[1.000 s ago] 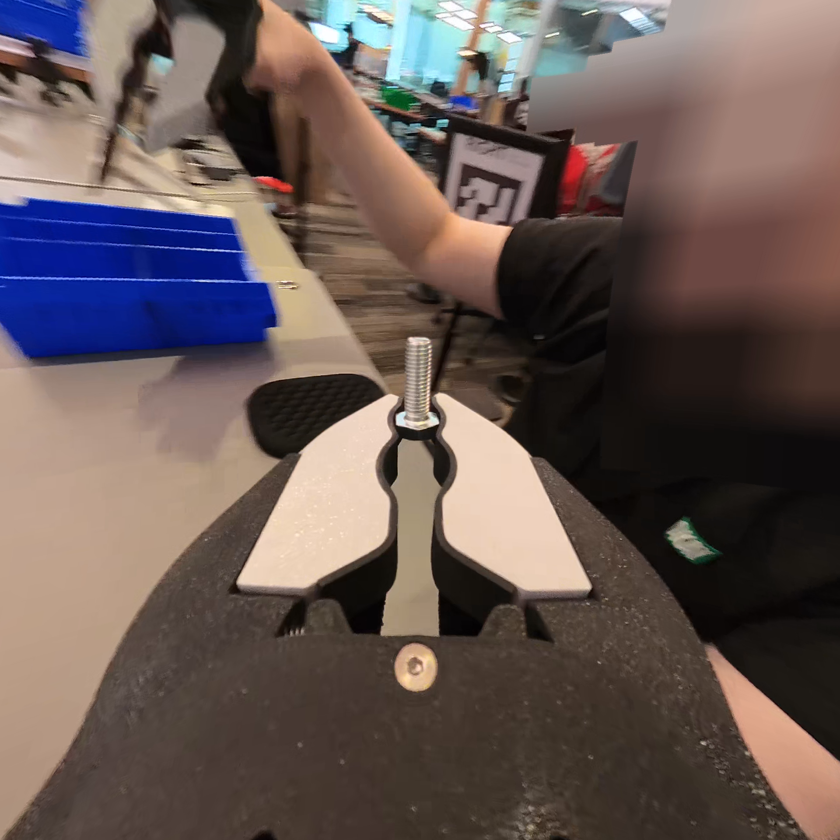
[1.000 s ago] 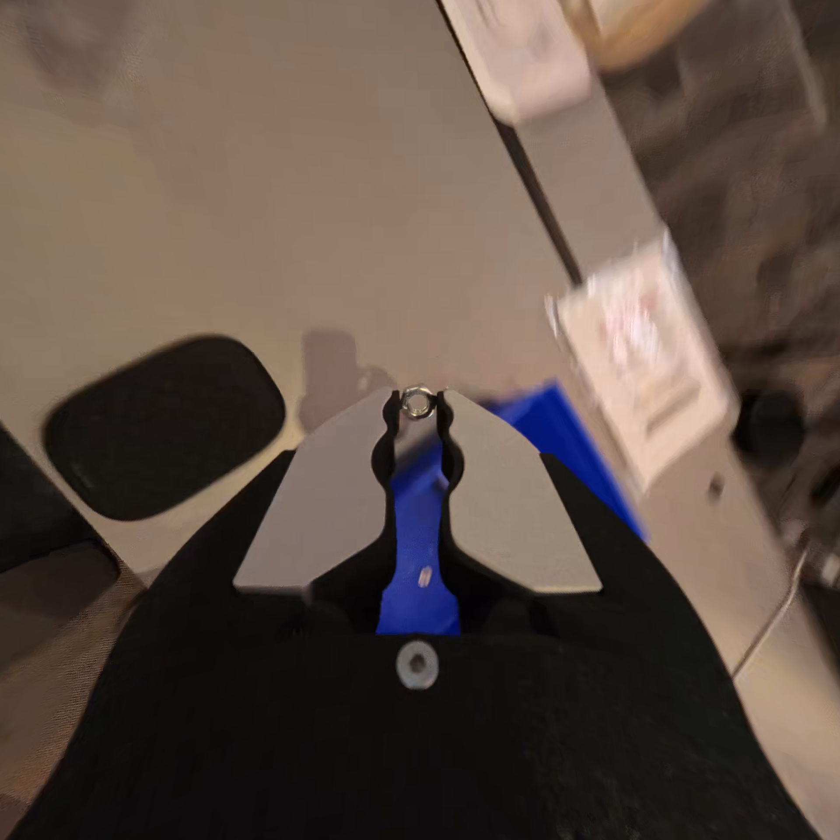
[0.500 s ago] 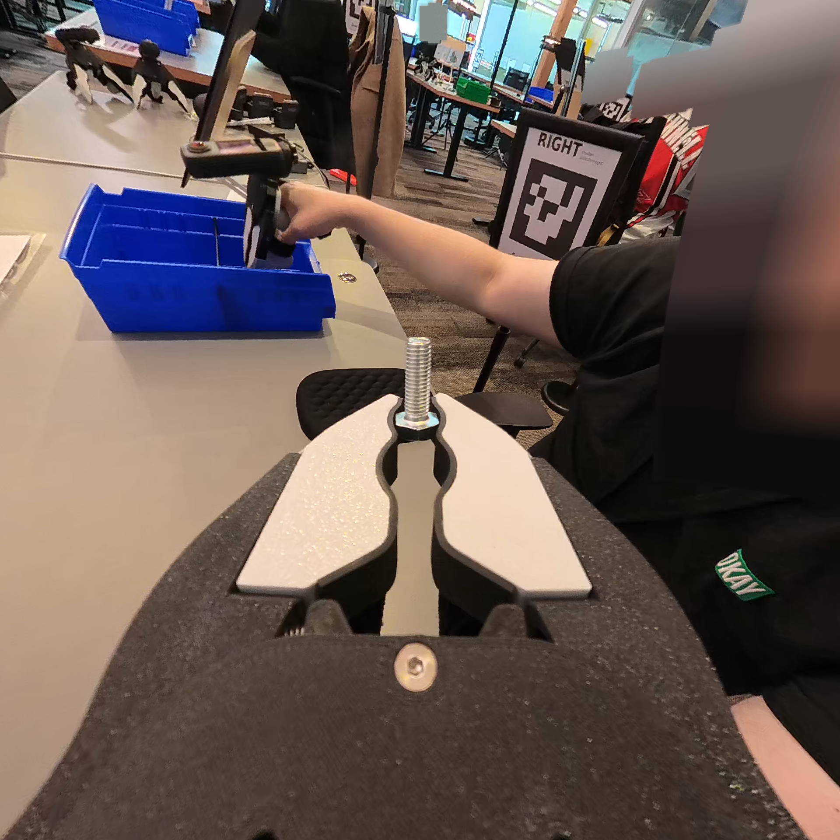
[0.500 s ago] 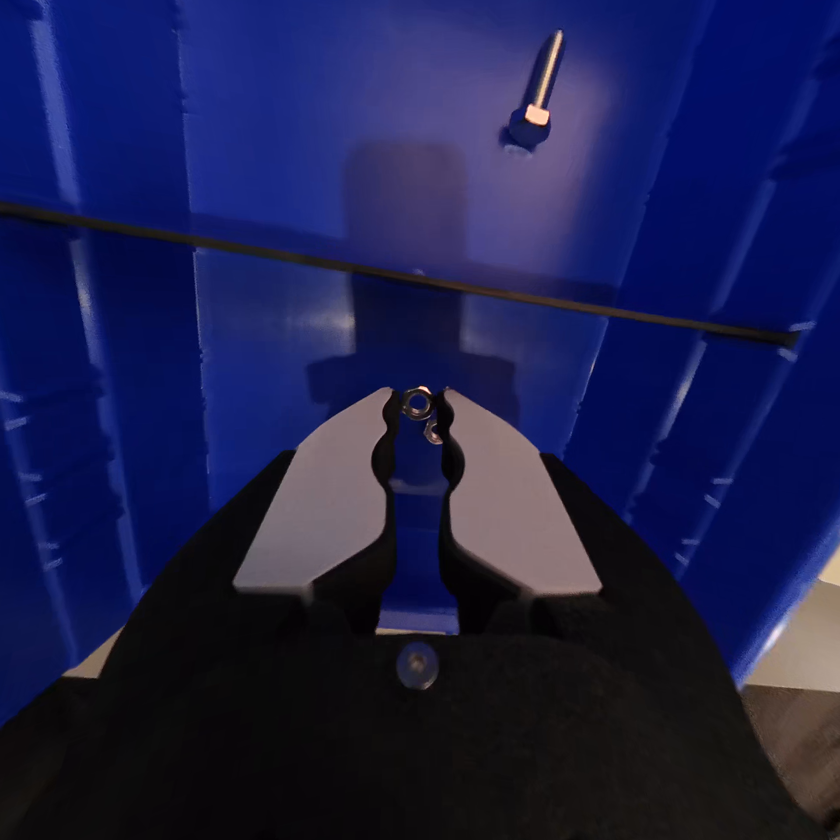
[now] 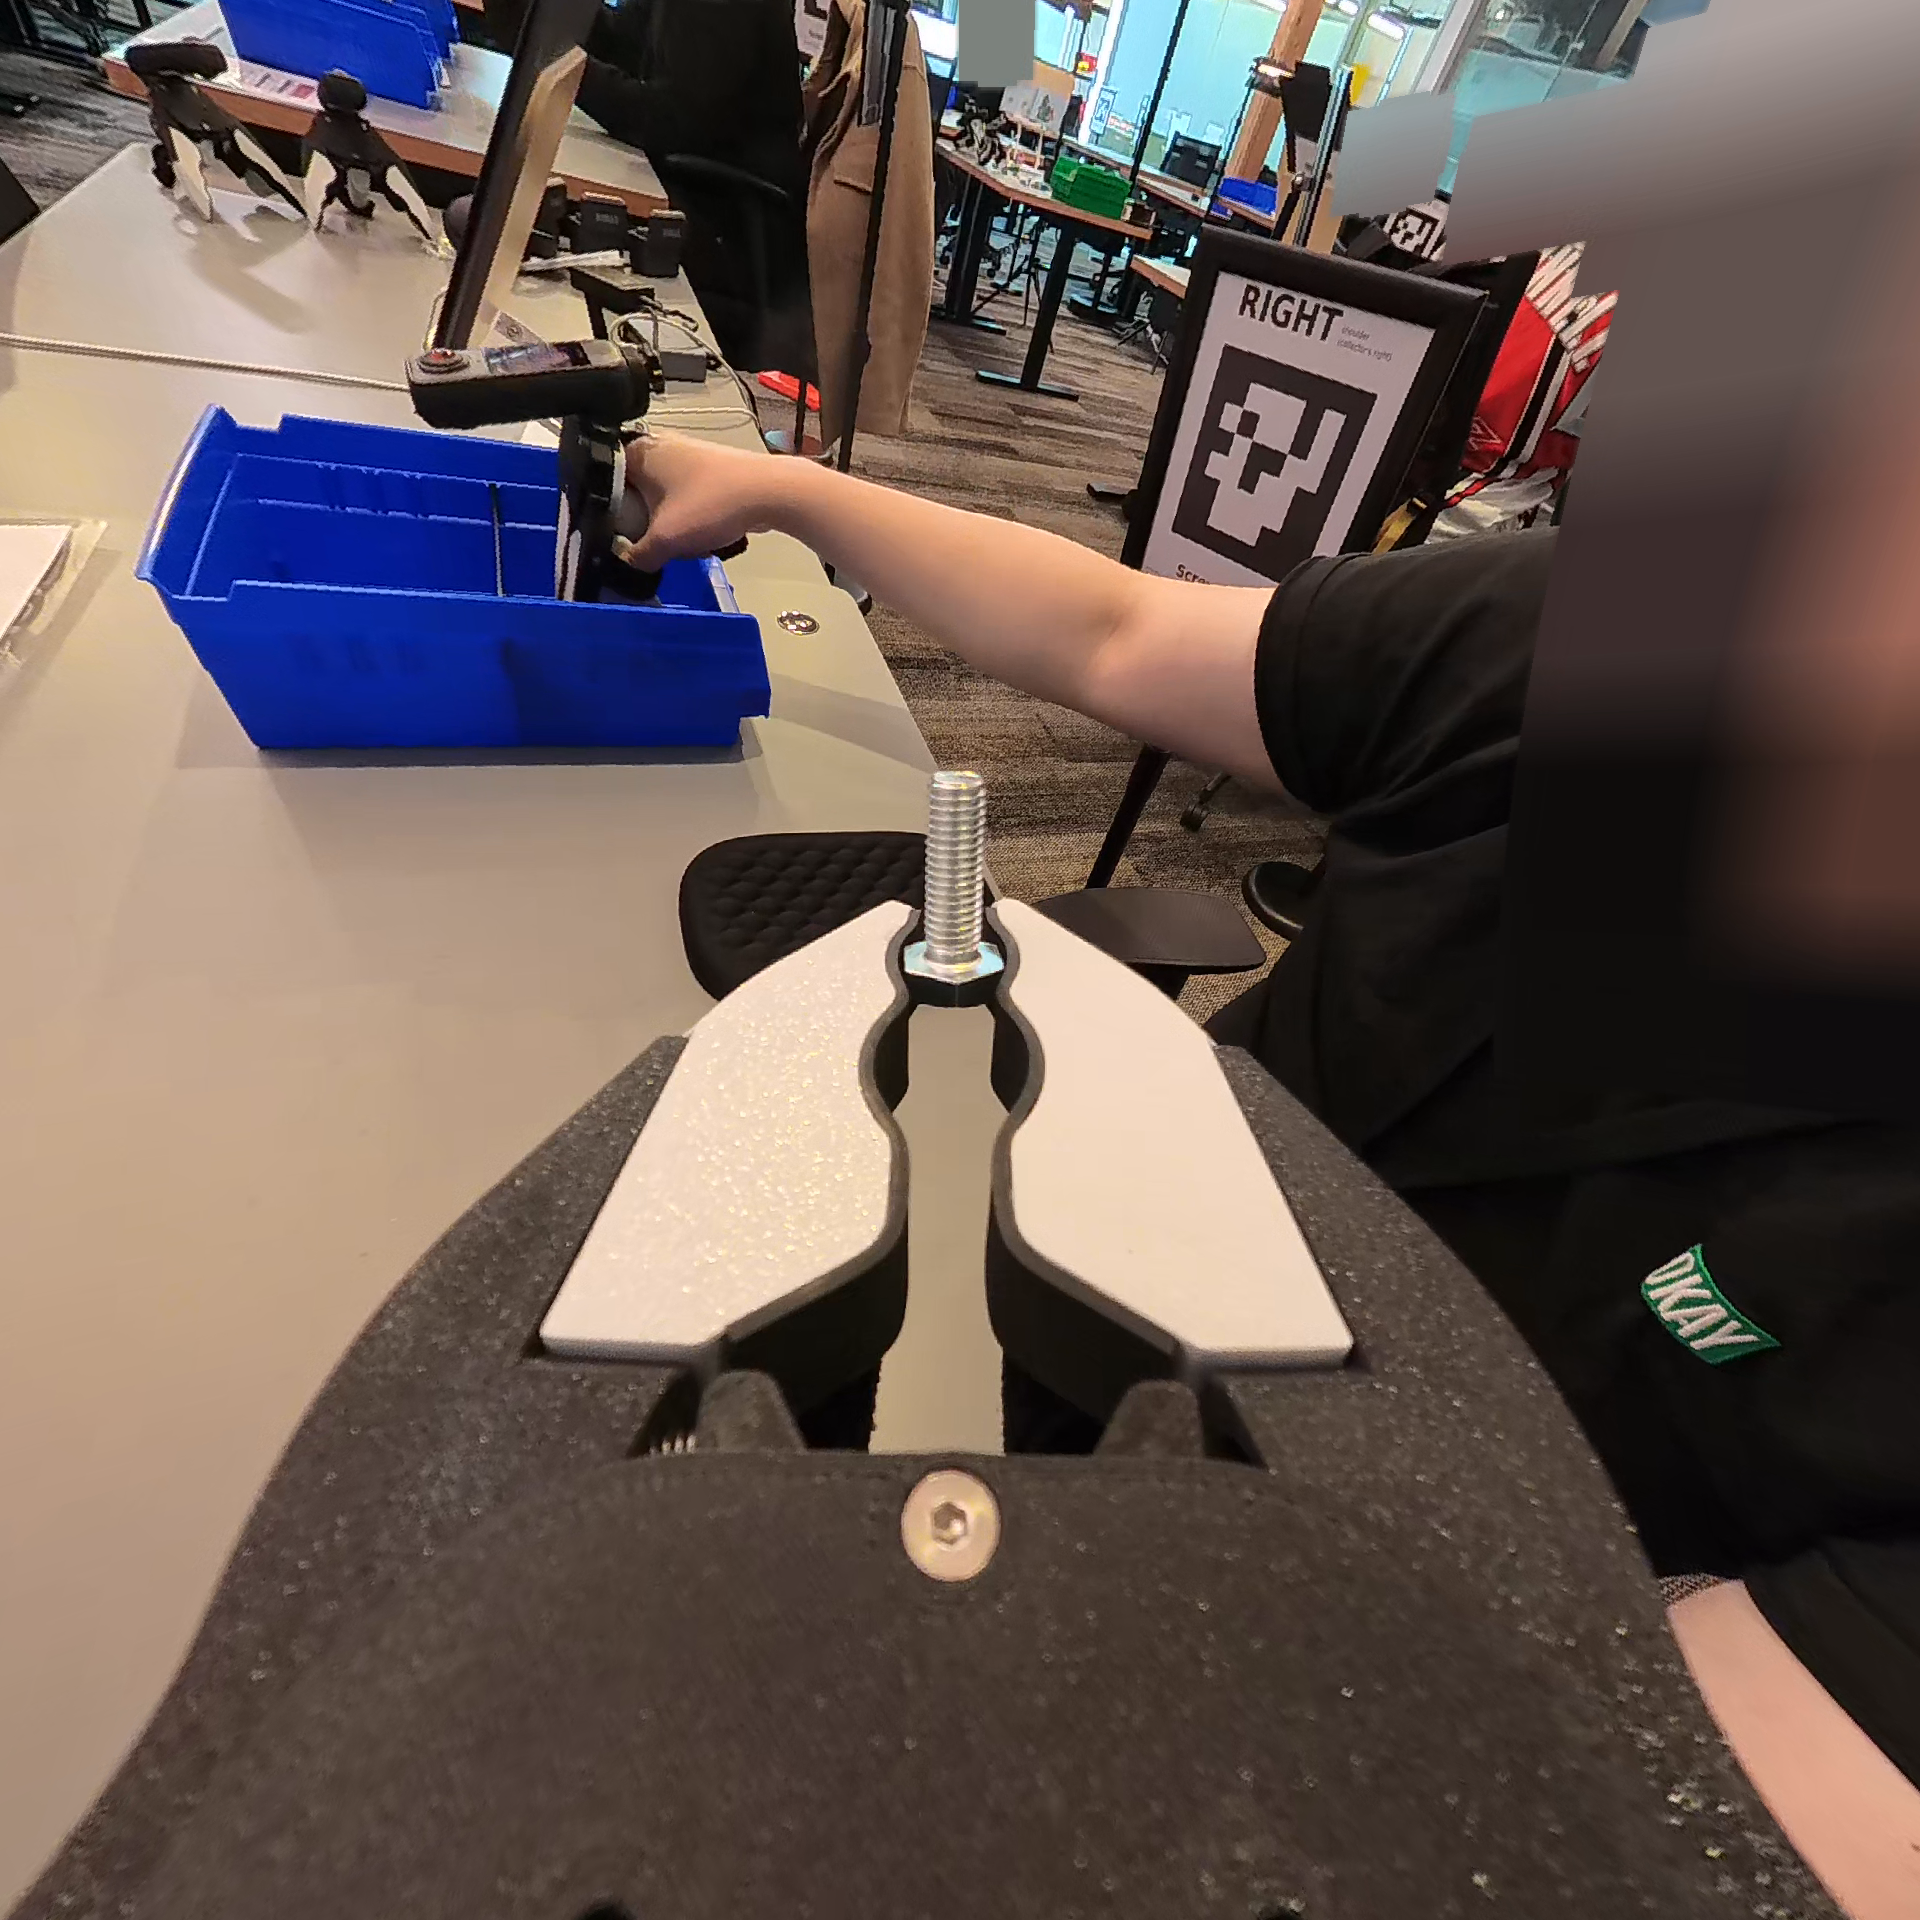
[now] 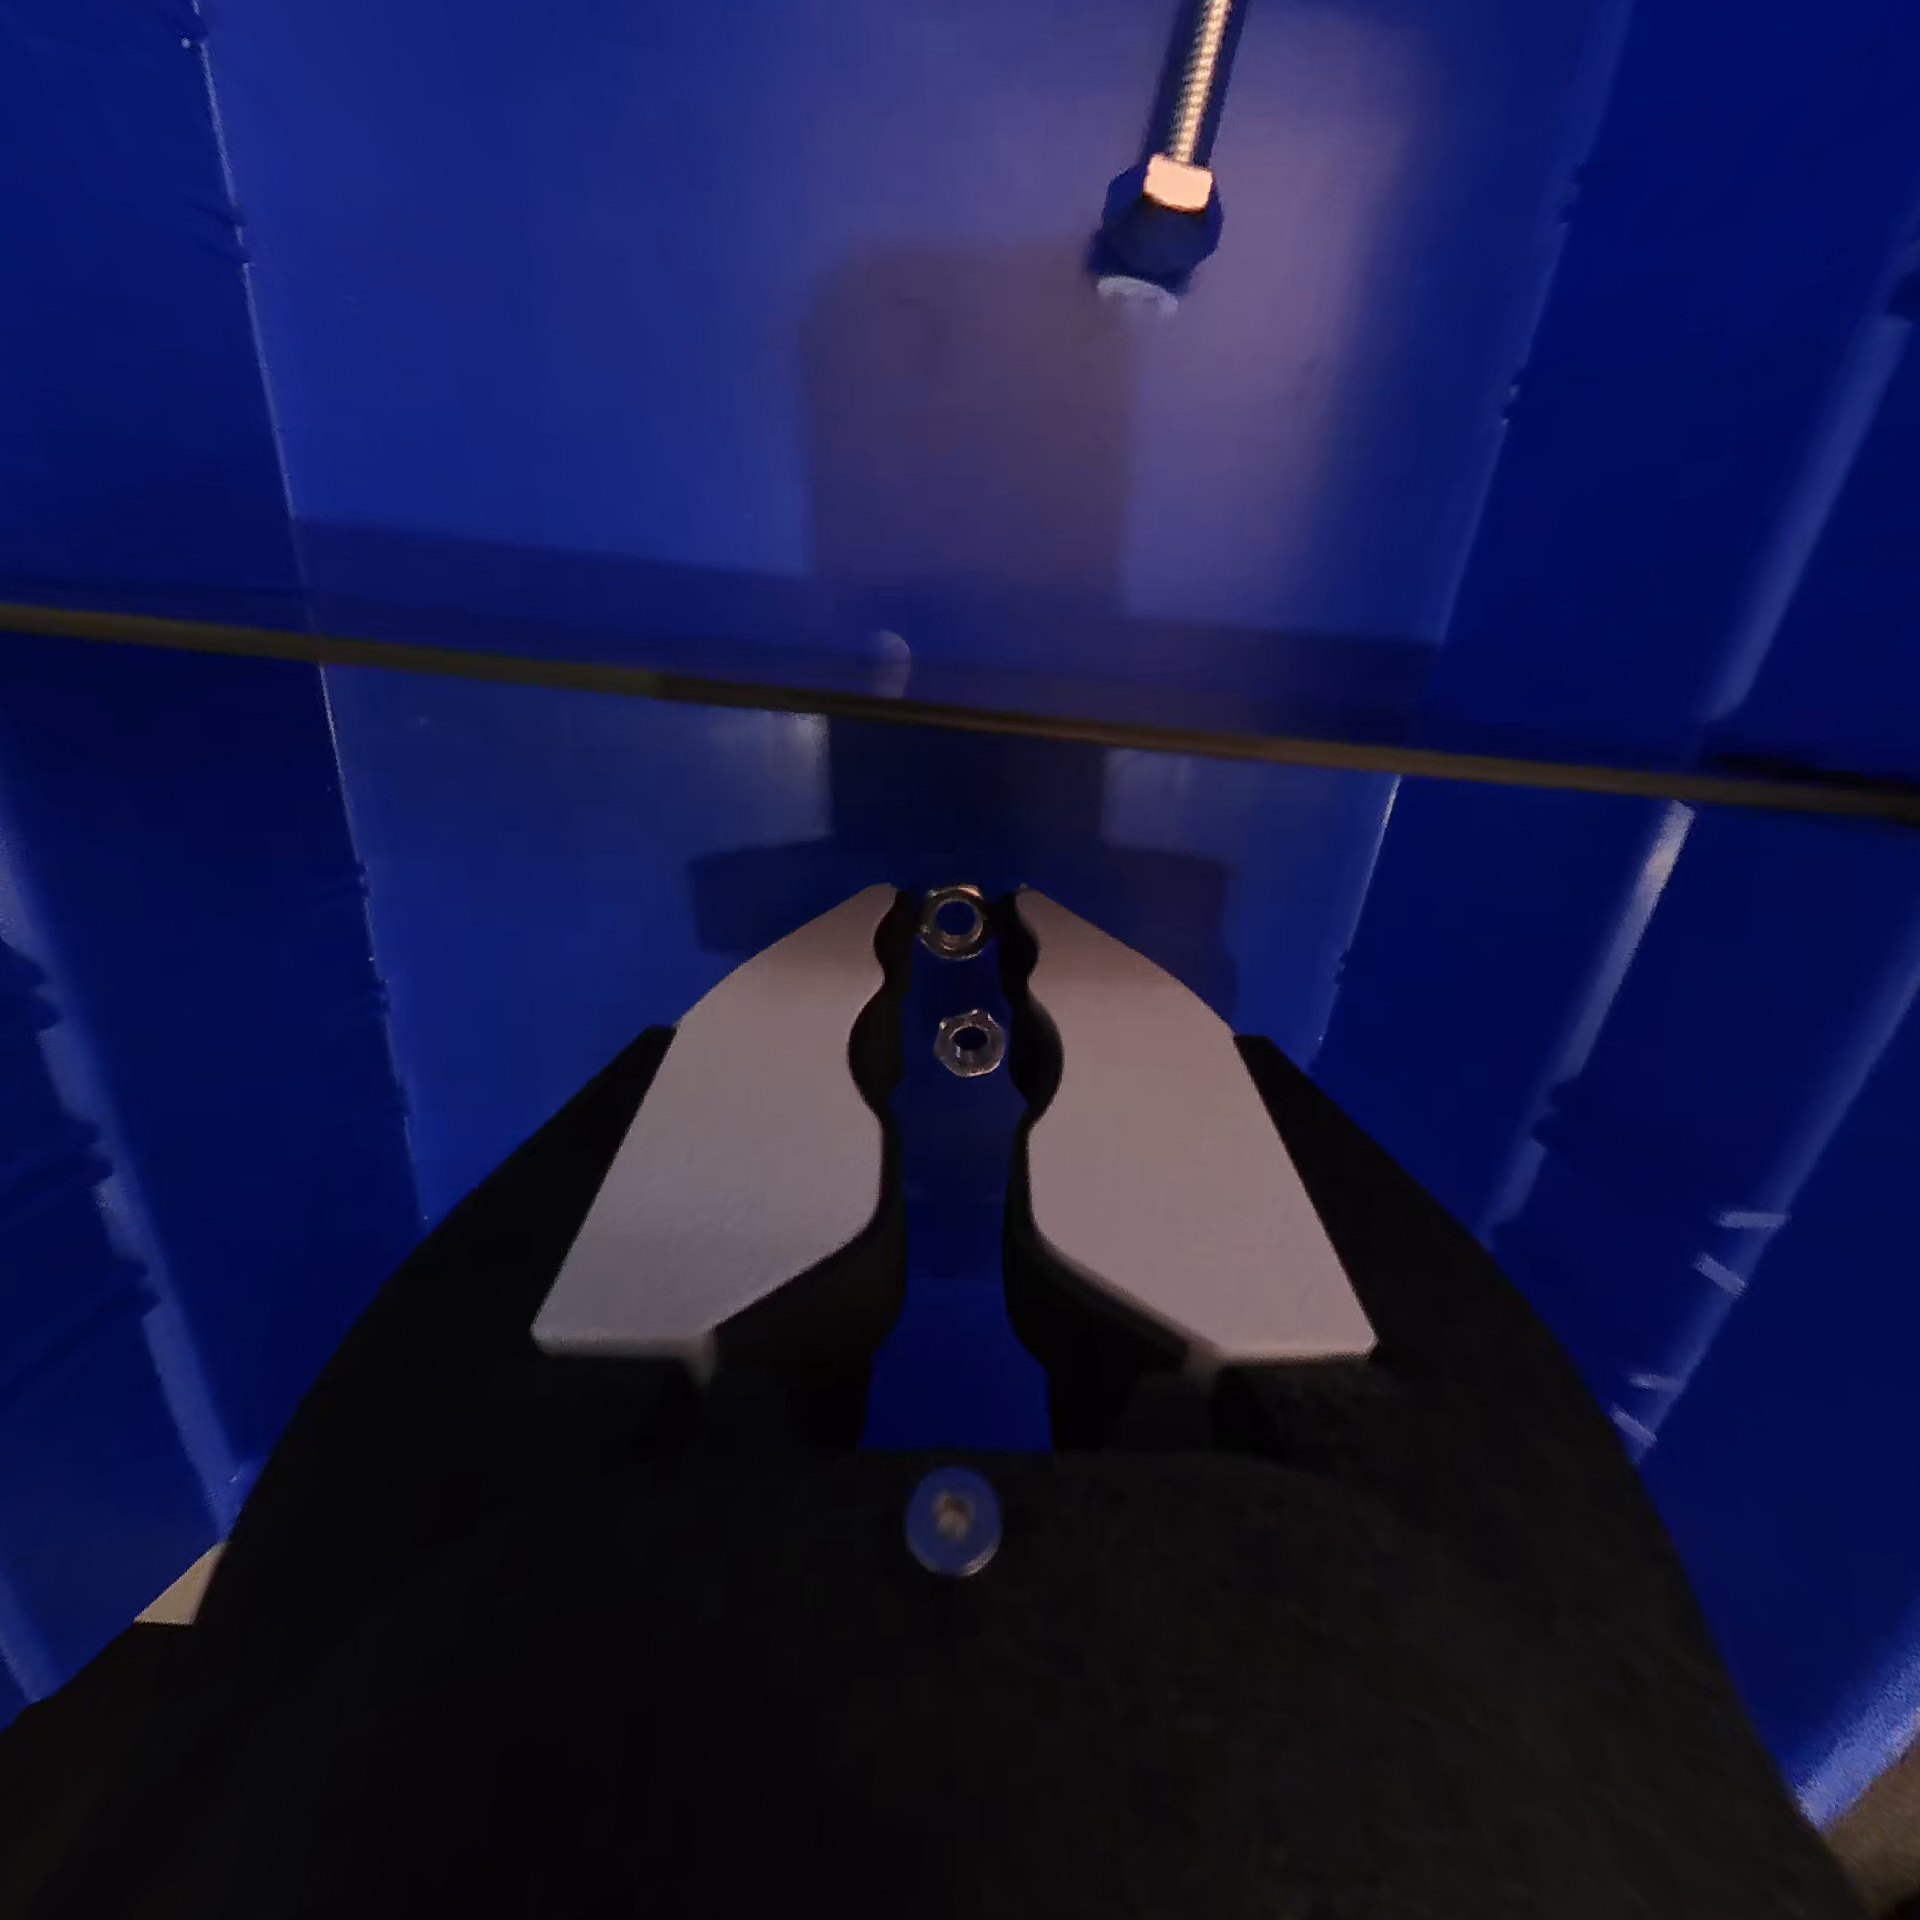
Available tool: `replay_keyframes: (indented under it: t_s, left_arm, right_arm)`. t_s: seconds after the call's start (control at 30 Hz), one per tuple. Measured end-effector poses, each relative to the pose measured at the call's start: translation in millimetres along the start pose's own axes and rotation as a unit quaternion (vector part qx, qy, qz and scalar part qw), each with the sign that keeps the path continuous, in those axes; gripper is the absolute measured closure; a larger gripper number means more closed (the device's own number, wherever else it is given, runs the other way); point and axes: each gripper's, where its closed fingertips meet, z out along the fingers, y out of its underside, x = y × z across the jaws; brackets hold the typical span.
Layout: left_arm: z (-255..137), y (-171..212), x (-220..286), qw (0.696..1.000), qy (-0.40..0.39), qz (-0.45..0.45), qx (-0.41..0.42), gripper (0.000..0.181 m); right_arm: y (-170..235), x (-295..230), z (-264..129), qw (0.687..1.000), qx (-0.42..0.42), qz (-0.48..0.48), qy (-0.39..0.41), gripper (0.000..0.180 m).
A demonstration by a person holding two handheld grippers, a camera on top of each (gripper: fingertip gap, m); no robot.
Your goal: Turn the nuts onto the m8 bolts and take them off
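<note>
My left gripper [image 5: 951, 961] is shut on the hex head of a silver M8 bolt [image 5: 956, 873], whose threaded shank stands upright above the table edge. My right gripper [image 6: 954, 904] is shut on a small nut [image 6: 954, 923] and reaches down inside the blue bin [image 6: 582, 416]. A second nut [image 6: 966, 1044] lies on the bin floor just under the fingers. Another bolt [image 6: 1179, 177] lies in the compartment beyond the black divider [image 6: 1351, 743]. The left wrist view shows the right gripper [image 5: 592, 520] dipped into the bin [image 5: 457, 644].
The grey table [image 5: 364, 987] runs left of my left gripper. A black chair [image 5: 810, 883] sits at the table edge. The person's arm [image 5: 987, 592] stretches over to the bin. A marker board [image 5: 1288, 426] stands on the floor at right. The left gripper's tips are roughly 55 cm from the right gripper's.
My right gripper moved with the nut from above the table into the blue bin and sank lower toward its floor. My left gripper kept the bolt upright and still.
</note>
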Motion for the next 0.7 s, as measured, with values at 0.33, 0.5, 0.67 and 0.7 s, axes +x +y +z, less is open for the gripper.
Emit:
replay_keyframes:
  t_s: [0.33,0.5,0.67,0.7]
  left_arm:
    - [-0.3,-0.3,0.9,1.000,-0.002,0.003,0.000,0.170]
    - [0.5,-8.4,-14.0,0.999,-0.046,0.012,0.020,0.170]
    - [-3.4,-26.6,-36.1,0.991,-0.105,0.014,0.078,0.171]
    - [-4.5,-29.1,-40.0,0.989,-0.116,0.013,0.087,0.171]
  right_arm:
    - [-4.6,2.7,-34.1,0.999,0.032,-0.019,0.038,0.152]
    - [-43.3,-22.0,-160.0,0.978,0.152,-0.068,0.127,0.152]
    - [-109.8,-179.5,-279.2,0.901,0.376,-0.212,-0.032,0.155]
    - [-115.8,-219.7,-296.1,0.873,0.412,-0.245,-0.093,0.156]
